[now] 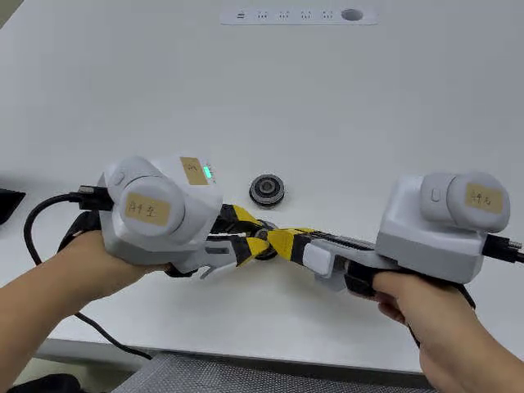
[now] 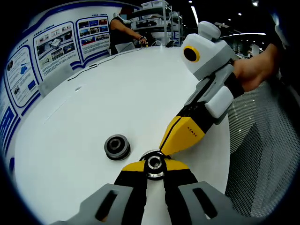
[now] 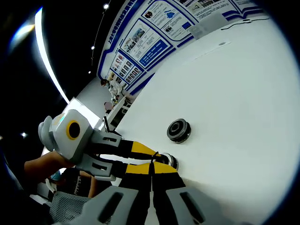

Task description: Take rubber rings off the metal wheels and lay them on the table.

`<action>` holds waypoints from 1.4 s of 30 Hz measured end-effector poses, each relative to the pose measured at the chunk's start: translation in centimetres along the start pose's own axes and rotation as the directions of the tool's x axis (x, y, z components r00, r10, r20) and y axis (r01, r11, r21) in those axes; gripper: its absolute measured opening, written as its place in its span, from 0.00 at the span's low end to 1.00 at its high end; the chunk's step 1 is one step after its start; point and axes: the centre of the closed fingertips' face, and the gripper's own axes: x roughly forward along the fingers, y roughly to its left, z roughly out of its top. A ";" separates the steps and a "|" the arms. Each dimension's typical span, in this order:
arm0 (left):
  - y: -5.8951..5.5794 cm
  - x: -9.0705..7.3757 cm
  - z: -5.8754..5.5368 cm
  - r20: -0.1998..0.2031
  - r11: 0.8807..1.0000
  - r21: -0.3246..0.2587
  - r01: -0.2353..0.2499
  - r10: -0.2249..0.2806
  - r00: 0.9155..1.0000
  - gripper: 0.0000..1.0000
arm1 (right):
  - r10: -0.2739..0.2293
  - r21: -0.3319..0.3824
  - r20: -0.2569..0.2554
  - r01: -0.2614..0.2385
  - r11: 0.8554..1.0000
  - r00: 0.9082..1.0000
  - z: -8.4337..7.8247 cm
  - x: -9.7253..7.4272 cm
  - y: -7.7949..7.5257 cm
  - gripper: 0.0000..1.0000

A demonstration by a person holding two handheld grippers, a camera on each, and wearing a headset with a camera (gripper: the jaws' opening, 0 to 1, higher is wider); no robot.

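A small metal wheel (image 2: 154,165) with a black rubber ring is held just above the white table (image 1: 344,123). My left gripper (image 2: 154,172) is shut on it, one yellow jaw on each side. My right gripper (image 3: 156,166) comes in from the opposite side with its jaws pressed together, the tips nipping the ring at the wheel's rim (image 3: 170,162). In the head view the left gripper (image 1: 259,244) and right gripper (image 1: 277,241) meet at the table's middle front. A second wheel (image 1: 267,189) with its ring on lies flat just beyond them, also visible as the second wheel (image 2: 117,146) (image 3: 179,130).
A white power strip (image 1: 299,15) lies at the table's far edge. A black cable (image 1: 33,225) loops off the left gripper near the front edge, beside a dark object (image 1: 8,202). A grey mesh seat (image 1: 213,377) sits below the table. A person (image 2: 123,29) stands far off.
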 end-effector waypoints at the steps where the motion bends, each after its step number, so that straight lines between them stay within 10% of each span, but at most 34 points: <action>1: 0.0 0.0 0.0 0.001 1.000 -0.004 -0.001 0.001 1.000 0.13 | -0.001 0.005 -0.001 0.001 1.000 1.000 0.0 0.0 -0.1 0.01; 31: 0.5 -1.4 1.1 0.029 0.998 -0.041 -0.046 0.047 0.998 0.15 | 0.001 0.072 0.013 -0.002 0.997 1.000 0.0 0.0 -0.1 0.01; 42: 2.2 -3.6 0.7 0.061 0.986 -0.109 -0.125 0.132 0.989 0.23 | 0.011 0.162 0.106 -0.028 0.986 0.994 2.5 -1.3 -0.1 0.01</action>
